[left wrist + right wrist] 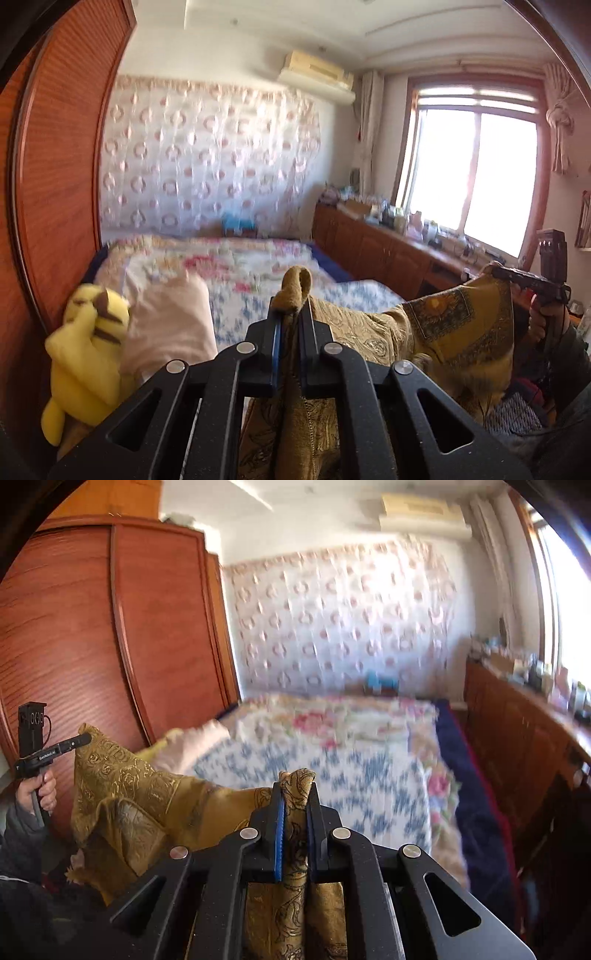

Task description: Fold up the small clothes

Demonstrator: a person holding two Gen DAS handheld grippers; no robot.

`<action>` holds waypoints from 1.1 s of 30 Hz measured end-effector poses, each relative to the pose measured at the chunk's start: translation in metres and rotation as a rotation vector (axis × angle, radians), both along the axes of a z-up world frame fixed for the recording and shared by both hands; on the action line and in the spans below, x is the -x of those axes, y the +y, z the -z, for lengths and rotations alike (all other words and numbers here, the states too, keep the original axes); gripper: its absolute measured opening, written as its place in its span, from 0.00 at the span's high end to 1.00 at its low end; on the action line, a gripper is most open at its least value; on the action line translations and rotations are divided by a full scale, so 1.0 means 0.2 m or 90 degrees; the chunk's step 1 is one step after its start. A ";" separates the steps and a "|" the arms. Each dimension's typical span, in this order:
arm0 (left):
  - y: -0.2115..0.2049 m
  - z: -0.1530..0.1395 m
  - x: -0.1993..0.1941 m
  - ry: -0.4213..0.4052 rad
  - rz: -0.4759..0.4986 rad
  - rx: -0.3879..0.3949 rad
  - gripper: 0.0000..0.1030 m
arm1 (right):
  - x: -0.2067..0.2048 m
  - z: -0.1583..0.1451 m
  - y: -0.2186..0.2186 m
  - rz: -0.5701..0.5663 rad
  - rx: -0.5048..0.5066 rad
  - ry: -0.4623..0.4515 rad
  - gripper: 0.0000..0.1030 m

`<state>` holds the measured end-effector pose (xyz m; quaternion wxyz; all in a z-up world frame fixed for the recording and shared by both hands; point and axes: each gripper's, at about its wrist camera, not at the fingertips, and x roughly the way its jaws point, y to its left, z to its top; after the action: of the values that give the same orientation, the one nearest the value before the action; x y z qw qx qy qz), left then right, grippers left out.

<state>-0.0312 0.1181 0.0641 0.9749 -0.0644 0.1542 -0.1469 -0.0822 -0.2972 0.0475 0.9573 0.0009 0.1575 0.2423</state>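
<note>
The left tool [291,314] is pinched tight on one corner of the mustard-yellow cloth with gold swirl patterns [454,328]. The right tool [295,794] is pinched tight on another corner of it. The cloth hangs in the air between them, above the bed with the flowery blue and pink cover [369,746]. A yellow plush toy [88,347] sits at nine o'clock from the left tool, beside a pale pink pillow [170,325].

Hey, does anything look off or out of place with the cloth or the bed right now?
Nothing looks damaged or spilled. The mustard patterned cloth hangs bunched and slack between the left hand-held gripper and the right hand-held gripper, not yet spread flat. A yellow plush toy leans by the pink pillow.
</note>
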 end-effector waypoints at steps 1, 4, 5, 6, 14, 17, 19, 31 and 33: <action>0.01 -0.05 0.02 -0.019 -0.004 0.003 0.92 | 0.04 -0.05 0.00 -0.001 -0.001 -0.016 0.91; 0.02 -0.21 0.05 -0.072 -0.009 0.006 0.92 | 0.14 -0.21 -0.01 -0.004 0.006 -0.071 0.91; 0.03 -0.26 0.05 -0.080 -0.009 0.001 0.92 | 0.16 -0.27 -0.01 -0.006 0.009 -0.088 0.92; 0.04 -0.31 0.04 -0.095 -0.016 -0.004 0.92 | 0.19 -0.31 -0.01 -0.003 0.015 -0.104 0.91; 0.10 -0.62 -0.26 -0.145 -0.063 -0.042 0.92 | 0.04 -0.63 -0.03 0.028 0.025 -0.161 0.91; 0.10 -0.57 -0.48 -0.120 -0.085 -0.049 0.92 | -0.20 -0.61 0.04 0.058 0.038 -0.135 0.91; 0.10 -0.48 -0.67 -0.089 -0.095 -0.058 0.92 | -0.39 -0.56 0.14 0.073 0.046 -0.102 0.91; 0.08 0.13 -1.11 0.071 -0.075 -0.115 0.25 | -1.17 0.02 0.41 0.179 0.090 0.123 0.60; 0.04 0.16 -1.07 0.086 -0.058 -0.131 0.25 | -1.16 0.07 0.43 0.167 0.102 0.129 0.59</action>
<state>0.1826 0.1266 0.0311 0.9695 0.0191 0.2306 -0.0810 0.1492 -0.2115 0.0330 0.9571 -0.0302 0.2701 0.1006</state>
